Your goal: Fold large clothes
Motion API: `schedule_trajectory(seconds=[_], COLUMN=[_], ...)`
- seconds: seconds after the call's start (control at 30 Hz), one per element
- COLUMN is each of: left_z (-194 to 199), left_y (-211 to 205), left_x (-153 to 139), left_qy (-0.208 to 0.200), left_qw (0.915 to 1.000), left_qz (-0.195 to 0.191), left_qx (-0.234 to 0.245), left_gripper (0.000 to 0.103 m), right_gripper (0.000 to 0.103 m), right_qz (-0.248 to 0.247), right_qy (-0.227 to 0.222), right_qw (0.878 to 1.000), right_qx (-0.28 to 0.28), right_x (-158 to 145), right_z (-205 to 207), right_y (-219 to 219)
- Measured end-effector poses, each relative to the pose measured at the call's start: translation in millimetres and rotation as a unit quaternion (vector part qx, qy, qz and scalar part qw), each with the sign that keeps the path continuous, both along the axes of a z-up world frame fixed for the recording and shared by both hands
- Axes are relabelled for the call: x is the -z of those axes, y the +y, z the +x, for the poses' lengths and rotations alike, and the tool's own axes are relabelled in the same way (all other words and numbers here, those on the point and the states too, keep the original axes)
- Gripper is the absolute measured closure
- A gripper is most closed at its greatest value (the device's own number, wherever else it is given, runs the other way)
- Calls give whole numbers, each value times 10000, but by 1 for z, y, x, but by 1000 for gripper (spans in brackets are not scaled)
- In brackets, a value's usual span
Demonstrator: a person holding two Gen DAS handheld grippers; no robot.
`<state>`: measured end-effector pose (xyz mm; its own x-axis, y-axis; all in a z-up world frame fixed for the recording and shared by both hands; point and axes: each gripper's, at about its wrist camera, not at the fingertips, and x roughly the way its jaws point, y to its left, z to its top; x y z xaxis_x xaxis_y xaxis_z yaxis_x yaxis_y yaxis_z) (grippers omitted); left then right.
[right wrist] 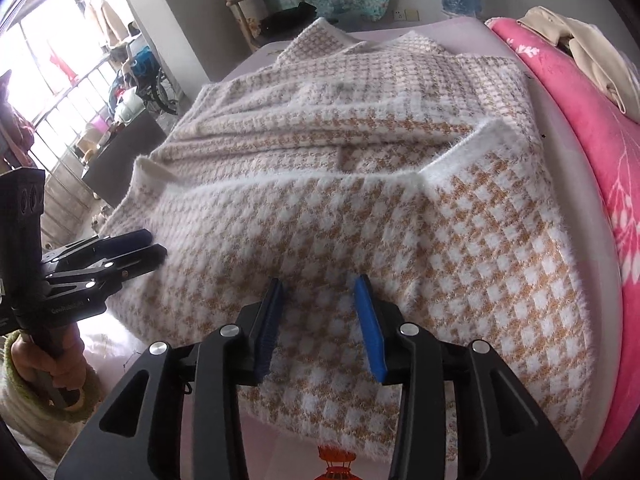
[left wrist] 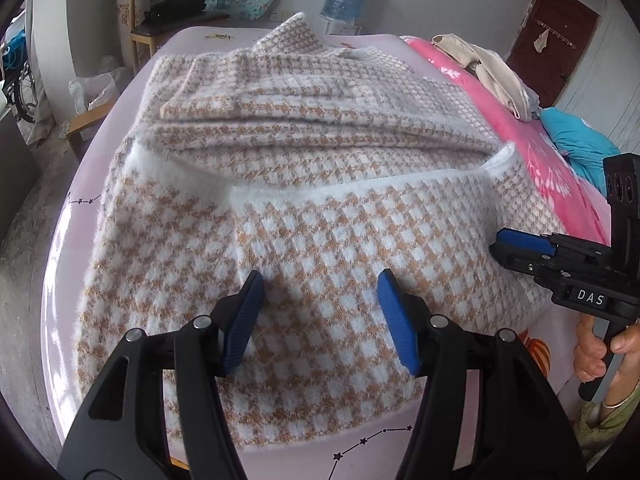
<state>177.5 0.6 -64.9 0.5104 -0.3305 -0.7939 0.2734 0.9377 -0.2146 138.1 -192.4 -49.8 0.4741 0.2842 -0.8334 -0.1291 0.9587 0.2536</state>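
— Where do your tongs stand?

— Both hang over the near part of the houndstooth garment (left wrist: 320,208), pointing steeply down at it. My left tongs (left wrist: 320,312) are released, the blue pads well apart with only knit showing in the gap. My right tongs (right wrist: 320,312) are released too, with a narrower gap; nothing is pinched between them.

— And the garment itself?

— It lies on the bed (left wrist: 60,280), spread over the lilac sheet. The bottom part is already turned up toward the collar, so the nearest thing under my tongs is the rounded crease of that fold. Just beyond it the white fuzzy hem (right wrist: 300,184) runs straight across, left to right, with its right-hand corner (right wrist: 496,128) standing up a little.

— Which way does the long axis run?

— Away from me, from the crease under my tongs to the collar (left wrist: 298,26) at the far end. The crease and hem lie across that axis, and my two tongs sit side by side along it, left over the left half, right over the right half.

— So which hand is nearer?

— Neither, I judge; both are about level with the near crease. Any next fold would carry it farther away from me, toward the collar, and both hands would have to grip together.

— Beyond that?

— A pink blanket (right wrist: 580,128) along the right side, and a wooden chair (left wrist: 160,20) past the bed.
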Motion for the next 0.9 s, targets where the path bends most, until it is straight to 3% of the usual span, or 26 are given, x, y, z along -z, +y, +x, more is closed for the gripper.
schedule_trajectory(seconds=[0.07,0.2,0.53,0.7,0.9], left_z=[1,-5,-52,-79,-80], left_y=[0,5,41,66,85], left_x=[-1,-7,-17,-5,17], left_qy=[-12,-69,158,468,755], left_qw=[10000,9999,9966,9878,9749], left_qz=[-20,-137,-805,-1453,-1934], left_qx=[2,6,-78,-318,-809], left_gripper=[47,47,45,35,35], right_gripper=[64,51,49,49,49], right_qz=[0,113,479,697,776], right_qy=[-3,-78,-234,-45,101], right_qw=[10000,9999,9984,9962,9934], right_qx=[7,1,191,527,844], right_x=[-2,-9,-29,-28,-22], right_z=[0,-4,-37,-65,-90], right_y=[0,-1,-20,-45,-59])
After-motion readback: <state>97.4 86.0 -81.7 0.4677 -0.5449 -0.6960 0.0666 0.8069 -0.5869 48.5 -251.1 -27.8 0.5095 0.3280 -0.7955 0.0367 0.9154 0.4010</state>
